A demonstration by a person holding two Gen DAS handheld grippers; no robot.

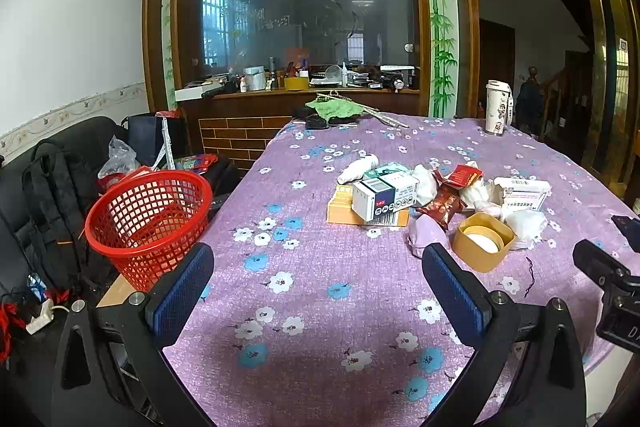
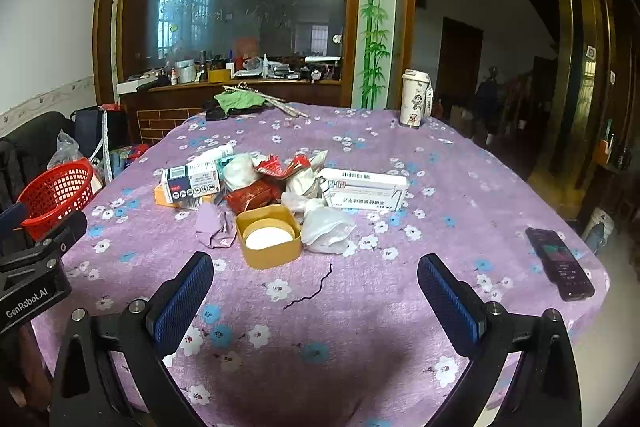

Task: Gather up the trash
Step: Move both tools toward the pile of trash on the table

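A heap of trash lies mid-table: a white and dark medicine box (image 1: 385,195) (image 2: 192,183) on an orange box (image 1: 344,214), red wrappers (image 1: 442,205) (image 2: 256,195), a long white carton (image 1: 522,193) (image 2: 364,189), crumpled white tissues (image 1: 524,225) (image 2: 326,229), a purple scrap (image 2: 214,225) and a tan tub (image 1: 483,241) (image 2: 269,235). A red mesh basket (image 1: 150,223) (image 2: 56,193) stands off the table's left edge. My left gripper (image 1: 318,269) and my right gripper (image 2: 314,279) both hover open over the near cloth, nothing between their fingers.
The table (image 2: 400,307) wears a purple floral cloth. A dark phone (image 2: 559,263) lies near its right edge, a white tumbler (image 2: 413,103) at the far side, a green cloth with sticks (image 1: 336,107) at the back. A black backpack (image 1: 52,203) and bags sit left of the basket.
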